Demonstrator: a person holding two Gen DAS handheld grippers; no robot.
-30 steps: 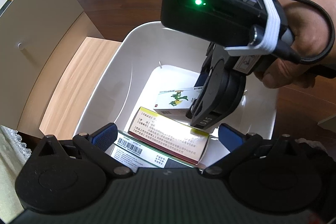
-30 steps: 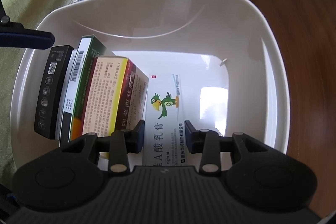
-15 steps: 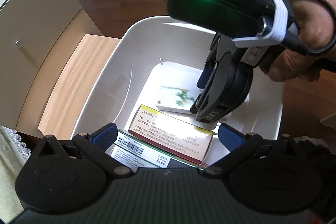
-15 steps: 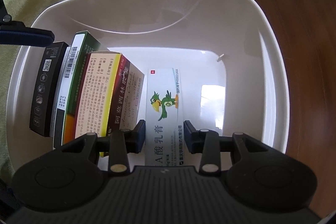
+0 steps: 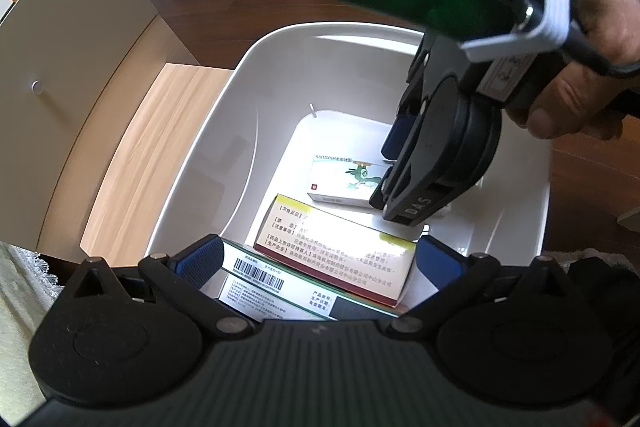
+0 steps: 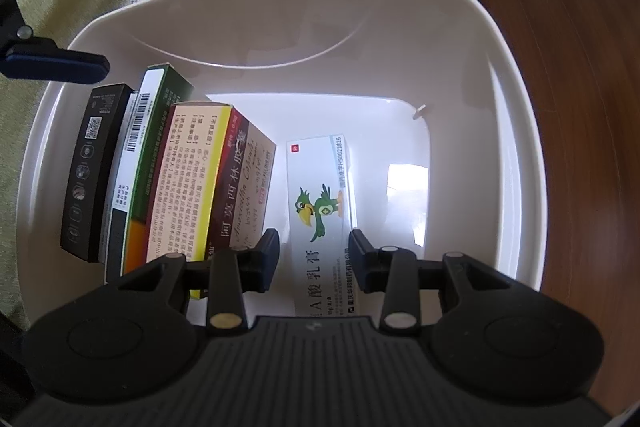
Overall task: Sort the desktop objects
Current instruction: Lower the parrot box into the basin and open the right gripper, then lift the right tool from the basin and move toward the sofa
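Now parrot box flat, lengthwise between jaws

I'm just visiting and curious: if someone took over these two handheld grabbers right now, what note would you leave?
Left gripper: open, empty, over the white bin.
Right gripper: open, fingers straddling the parrot box, gap visible on one side.
Parrot box lies flat on the bin floor; yellow-and-maroon box, green box and black box stand in a row beside it.
Done: four boxes binned.
To do: withdraw the right gripper; no unsorted item is in view.
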